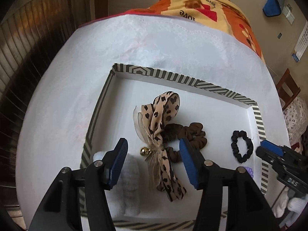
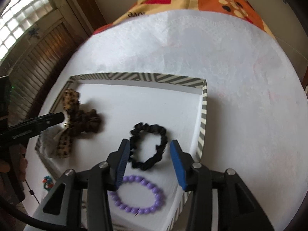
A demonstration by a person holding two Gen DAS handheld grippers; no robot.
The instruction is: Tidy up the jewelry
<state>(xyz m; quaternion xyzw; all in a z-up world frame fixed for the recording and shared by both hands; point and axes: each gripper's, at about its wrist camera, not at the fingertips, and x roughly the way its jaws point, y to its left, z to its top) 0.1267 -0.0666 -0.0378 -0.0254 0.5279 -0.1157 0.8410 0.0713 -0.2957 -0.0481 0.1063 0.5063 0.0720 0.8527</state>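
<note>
A white tray with a striped rim holds the jewelry. A leopard-print bow scrunchie with a gold bell lies in it over a brown scrunchie. A black scrunchie and a purple bead bracelet lie to the right. A fuzzy white item lies at the tray's left. My left gripper is open above the bow, empty. My right gripper is open above the black scrunchie, empty; it also shows in the left wrist view.
The tray sits on a white cloth over a table with an orange patterned blanket at the far side. A small colourful item lies on the cloth left of the tray. A wooden chair stands at the right.
</note>
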